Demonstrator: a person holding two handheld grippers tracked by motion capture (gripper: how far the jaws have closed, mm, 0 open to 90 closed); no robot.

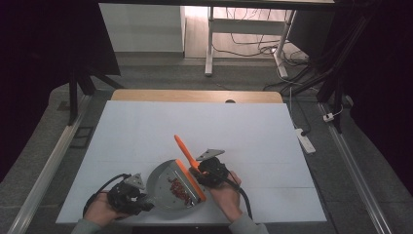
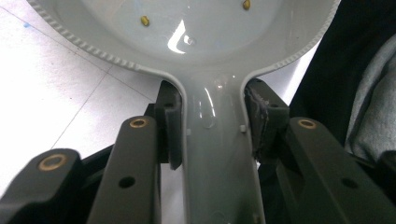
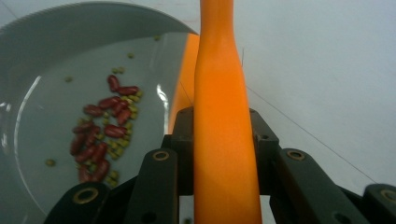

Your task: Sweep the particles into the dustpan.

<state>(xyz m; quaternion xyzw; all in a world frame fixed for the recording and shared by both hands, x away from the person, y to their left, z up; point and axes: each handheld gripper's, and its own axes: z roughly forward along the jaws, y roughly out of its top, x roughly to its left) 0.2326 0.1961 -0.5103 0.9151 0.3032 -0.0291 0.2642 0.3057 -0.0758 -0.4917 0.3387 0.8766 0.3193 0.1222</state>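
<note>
both my grippers loaded: dustpan left, brush right.
my left gripper [image 2: 212, 135] pinches the grey dustpan [image 1: 168, 187] by its handle, pan flat on the white table [image 1: 146, 136] near my edge. my right gripper [image 3: 219, 140] clamps the orange brush [image 1: 187, 163] handle, its head at the pan's mouth; red beans [image 3: 100, 135] lie inside.

Dustpan [image 1: 165, 187] sits on the table [image 1: 146, 131] at the near edge, between my hands. My left gripper [image 1: 127, 197] is on its handle [image 2: 217, 140], left side. My right gripper [image 1: 207, 171] is right of the pan, clamping the brush [image 1: 187, 161] across its open edge. Beans [image 3: 105, 128] lie inside the pan, just left of the brush.
</note>
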